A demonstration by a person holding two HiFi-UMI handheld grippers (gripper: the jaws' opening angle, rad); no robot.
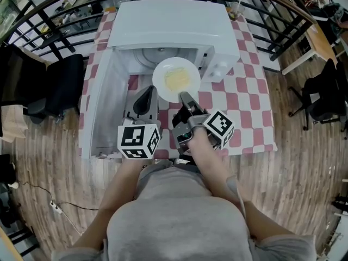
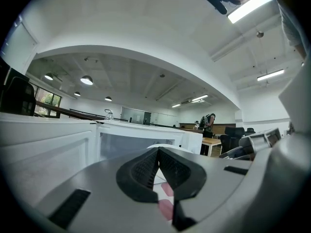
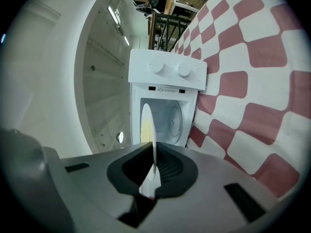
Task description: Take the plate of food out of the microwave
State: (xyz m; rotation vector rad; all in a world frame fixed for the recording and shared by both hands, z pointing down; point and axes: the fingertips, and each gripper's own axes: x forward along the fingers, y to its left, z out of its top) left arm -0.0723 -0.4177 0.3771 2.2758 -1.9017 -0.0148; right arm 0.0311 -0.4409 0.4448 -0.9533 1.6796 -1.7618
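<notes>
Plate (image 1: 159, 76) (yellow food (image 1: 175, 80)), before open microwave (image 1: 168, 26)

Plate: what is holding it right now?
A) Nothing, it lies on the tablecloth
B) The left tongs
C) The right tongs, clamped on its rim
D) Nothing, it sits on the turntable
C: in the right gripper view the right tongs are shut on the rim of the plate, seen edge-on in front of the microwave, while the left tongs are shut on nothing.
</notes>
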